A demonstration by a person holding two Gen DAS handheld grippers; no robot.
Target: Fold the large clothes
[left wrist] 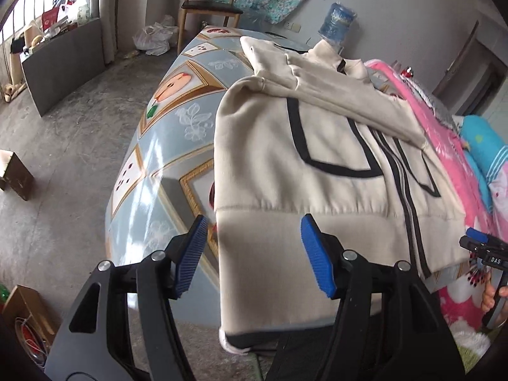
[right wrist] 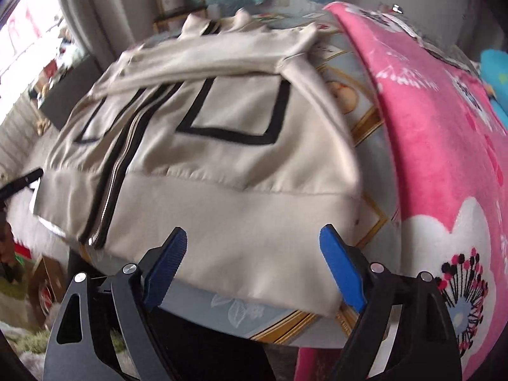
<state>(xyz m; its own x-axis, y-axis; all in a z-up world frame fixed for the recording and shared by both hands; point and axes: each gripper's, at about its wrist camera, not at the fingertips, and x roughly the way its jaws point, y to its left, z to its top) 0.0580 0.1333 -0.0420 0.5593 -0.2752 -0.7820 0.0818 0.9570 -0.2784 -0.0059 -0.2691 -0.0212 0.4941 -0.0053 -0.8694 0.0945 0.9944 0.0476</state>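
The jacket (left wrist: 270, 165) is cream-beige with black square outlines and black stripes flanking a silver zipper (right wrist: 122, 165). The tabletop (left wrist: 171, 133) wears a pale blue cloth patterned with gold-framed pictures and white leaf sprigs. At three o'clock lies a hot-pink blanket (right wrist: 438, 146) with white flower shapes. Both grippers are black with blue pads (left wrist: 190, 254).

Cream zip jacket (left wrist: 270, 158), sleeves folded in
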